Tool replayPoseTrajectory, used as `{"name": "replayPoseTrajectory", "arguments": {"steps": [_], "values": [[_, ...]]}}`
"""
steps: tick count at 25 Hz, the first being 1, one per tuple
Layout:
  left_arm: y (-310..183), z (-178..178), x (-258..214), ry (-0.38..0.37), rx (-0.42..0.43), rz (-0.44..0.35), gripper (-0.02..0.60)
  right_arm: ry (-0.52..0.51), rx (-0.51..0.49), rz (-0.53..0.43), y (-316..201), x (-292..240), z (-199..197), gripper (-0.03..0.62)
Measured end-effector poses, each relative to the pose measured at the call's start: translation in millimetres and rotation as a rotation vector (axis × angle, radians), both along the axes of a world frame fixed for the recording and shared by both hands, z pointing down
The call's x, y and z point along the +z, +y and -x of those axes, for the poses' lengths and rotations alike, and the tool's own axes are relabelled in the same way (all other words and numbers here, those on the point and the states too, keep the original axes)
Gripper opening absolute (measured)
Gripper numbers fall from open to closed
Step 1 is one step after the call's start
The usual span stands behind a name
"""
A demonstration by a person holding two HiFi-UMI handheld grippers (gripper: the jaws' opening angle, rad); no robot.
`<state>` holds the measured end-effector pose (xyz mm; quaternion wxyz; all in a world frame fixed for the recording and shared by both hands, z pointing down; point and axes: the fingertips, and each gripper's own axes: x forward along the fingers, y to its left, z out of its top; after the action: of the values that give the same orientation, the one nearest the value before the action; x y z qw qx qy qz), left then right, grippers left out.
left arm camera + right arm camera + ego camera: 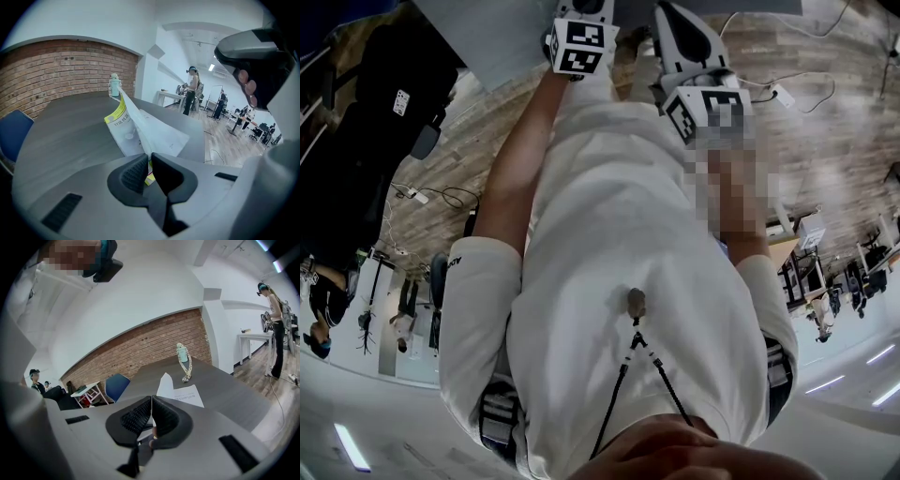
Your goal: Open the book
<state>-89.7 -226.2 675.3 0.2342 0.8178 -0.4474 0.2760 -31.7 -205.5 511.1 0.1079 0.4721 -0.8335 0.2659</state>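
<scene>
1. Left gripper view: the book [140, 126] lies on the grey desk [70, 136] just beyond my left tongs [150, 168]. One leaf [133, 112] is raised, and these tongs are closed on its near edge.
2. In the right gripper view my right tongs [151, 416] are closed on a thin white sheet [165, 385] seen edge-on. I judge it belongs to the same book.
3. Risk: if I pull the two hands apart, the paper could tear at the spine.
4. Risk: the left pinch looks light, so the leaf may slip out and the book fall shut.
5. Risk: nothing pins the book down, so lifting may drag it towards the far bottle [182, 357].
</scene>
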Motion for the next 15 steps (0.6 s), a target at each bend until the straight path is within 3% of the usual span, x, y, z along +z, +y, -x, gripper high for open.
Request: {"name": "replayPoseTrajectory", "arguments": {"steps": [15], "values": [[5.4, 46.6, 0.4, -0.001, -0.046, 0.012, 0.040, 0.018, -0.030, -0.002, 4.1, -1.4, 30.6, 0.037]]}}
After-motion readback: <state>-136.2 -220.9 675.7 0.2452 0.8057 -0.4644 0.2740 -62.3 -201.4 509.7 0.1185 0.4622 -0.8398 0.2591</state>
